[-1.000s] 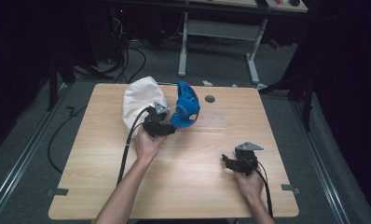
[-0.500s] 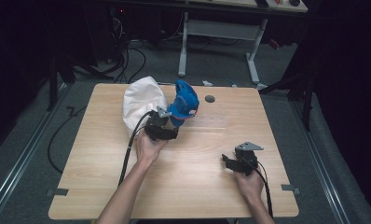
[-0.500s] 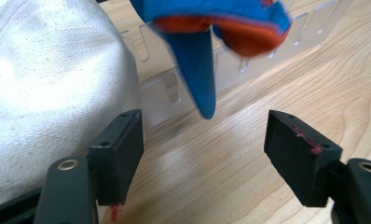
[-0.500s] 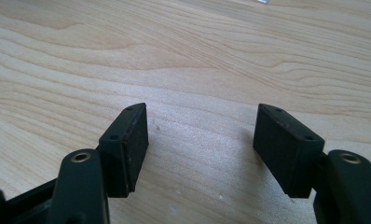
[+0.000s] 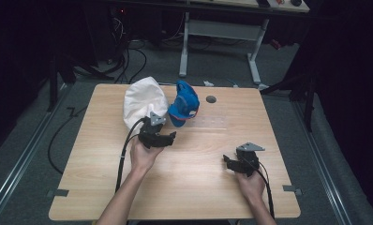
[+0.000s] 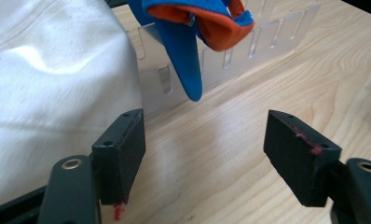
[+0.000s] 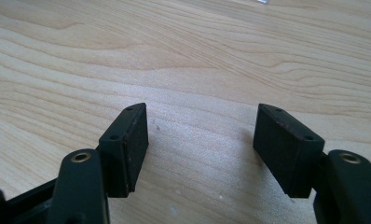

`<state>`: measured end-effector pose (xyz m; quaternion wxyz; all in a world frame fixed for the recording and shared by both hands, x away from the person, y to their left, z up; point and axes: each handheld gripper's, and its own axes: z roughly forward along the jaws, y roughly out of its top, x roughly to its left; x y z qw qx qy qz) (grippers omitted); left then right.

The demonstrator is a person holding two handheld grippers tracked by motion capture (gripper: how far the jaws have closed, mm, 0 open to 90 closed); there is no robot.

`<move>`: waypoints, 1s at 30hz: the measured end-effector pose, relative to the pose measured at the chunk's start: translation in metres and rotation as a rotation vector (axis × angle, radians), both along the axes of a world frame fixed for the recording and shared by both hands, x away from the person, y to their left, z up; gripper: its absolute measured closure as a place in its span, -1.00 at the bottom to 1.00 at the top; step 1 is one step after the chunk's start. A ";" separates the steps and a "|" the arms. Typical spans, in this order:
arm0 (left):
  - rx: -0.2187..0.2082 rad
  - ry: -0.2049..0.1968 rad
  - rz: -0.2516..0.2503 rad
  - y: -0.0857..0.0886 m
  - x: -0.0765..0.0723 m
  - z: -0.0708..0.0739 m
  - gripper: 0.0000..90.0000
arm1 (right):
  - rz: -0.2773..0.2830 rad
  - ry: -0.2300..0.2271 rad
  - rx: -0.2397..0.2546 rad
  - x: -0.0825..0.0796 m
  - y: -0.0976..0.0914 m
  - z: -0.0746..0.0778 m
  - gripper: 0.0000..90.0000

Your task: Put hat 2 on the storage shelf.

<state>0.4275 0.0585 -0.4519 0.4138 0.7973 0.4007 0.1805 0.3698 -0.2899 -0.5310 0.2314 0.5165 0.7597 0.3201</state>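
Blue cap point(image 5: 184, 103) perched on a clear slotted rack point(image 6: 230, 56) at the tabletop's 12 o'clock, apparently placed; left gripper point(image 5: 168, 137), jaws just opened wide and empty, sits at its 7 o'clock, right gripper point(image 5: 229, 164) likewise wide.

A wooden table point(image 5: 100, 187) carries a white bag point(image 5: 142, 101) and blue cap point(image 5: 184, 103).

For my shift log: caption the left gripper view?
Open left tongs over wood table, white bag beside them, blue cap ahead.
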 end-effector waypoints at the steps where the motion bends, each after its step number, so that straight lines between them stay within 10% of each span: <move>1: -0.003 -0.002 -0.002 0.003 -0.003 0.000 -0.33 | 0.000 0.000 0.000 0.000 0.000 0.000 -0.21; 11: -0.062 0.019 -0.003 0.032 -0.032 -0.015 -0.32 | -0.001 0.001 0.001 0.000 0.000 0.000 -0.21; 17: -0.080 0.095 0.031 0.056 -0.050 -0.053 -0.33 | -0.001 0.001 0.001 0.000 0.000 0.000 -0.21; 25: 0.011 0.120 0.093 0.064 -0.059 -0.079 -0.33 | -0.001 0.000 0.001 0.000 0.000 0.000 -0.21; 30: 0.080 0.064 0.105 0.057 -0.065 -0.084 -0.33 | -0.001 0.001 0.001 0.000 0.000 0.000 -0.21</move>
